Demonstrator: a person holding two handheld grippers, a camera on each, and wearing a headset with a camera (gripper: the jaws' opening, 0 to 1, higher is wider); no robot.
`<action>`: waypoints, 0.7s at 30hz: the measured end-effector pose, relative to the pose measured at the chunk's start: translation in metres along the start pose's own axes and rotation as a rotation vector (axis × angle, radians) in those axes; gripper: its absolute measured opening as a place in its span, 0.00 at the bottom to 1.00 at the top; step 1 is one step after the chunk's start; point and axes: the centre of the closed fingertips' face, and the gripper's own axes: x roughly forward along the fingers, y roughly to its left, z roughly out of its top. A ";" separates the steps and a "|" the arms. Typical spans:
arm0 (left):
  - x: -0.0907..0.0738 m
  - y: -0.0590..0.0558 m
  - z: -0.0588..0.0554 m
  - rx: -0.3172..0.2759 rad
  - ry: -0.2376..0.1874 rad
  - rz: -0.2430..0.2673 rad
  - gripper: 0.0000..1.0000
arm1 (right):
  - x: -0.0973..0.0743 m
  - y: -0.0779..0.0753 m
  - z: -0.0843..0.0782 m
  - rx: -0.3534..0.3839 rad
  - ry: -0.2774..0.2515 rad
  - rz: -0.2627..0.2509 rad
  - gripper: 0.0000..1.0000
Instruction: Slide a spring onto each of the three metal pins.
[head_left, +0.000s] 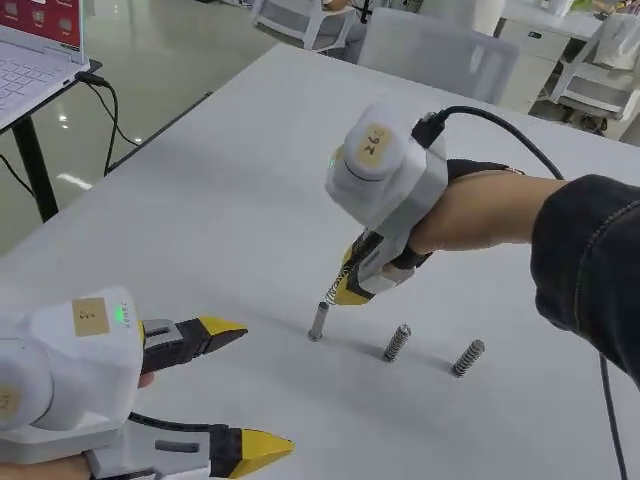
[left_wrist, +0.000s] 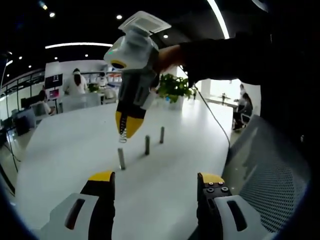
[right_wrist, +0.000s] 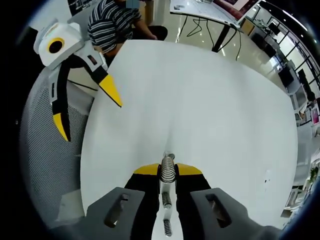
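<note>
Spring (right_wrist: 168, 176) pinched in right claw (right_wrist: 168, 169), above pin (head_left: 318, 322)

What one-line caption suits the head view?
Right gripper holds a spring just above the bare pin; two spring-fitted pins stand beside it.

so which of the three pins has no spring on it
The pin at the row's left end in the head view, under the spring in the right gripper. Its shaft is bare; the middle pin and right-end pin wear coils.
</note>
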 end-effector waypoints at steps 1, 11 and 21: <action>0.000 0.000 -0.001 0.000 0.001 0.000 0.62 | 0.002 -0.001 0.000 -0.002 0.001 0.000 0.09; -0.001 0.002 -0.004 -0.013 0.004 0.009 0.61 | 0.013 -0.004 -0.001 -0.014 0.019 0.010 0.09; 0.000 0.003 -0.005 -0.021 0.003 0.011 0.60 | 0.023 -0.005 -0.005 -0.010 0.041 0.025 0.09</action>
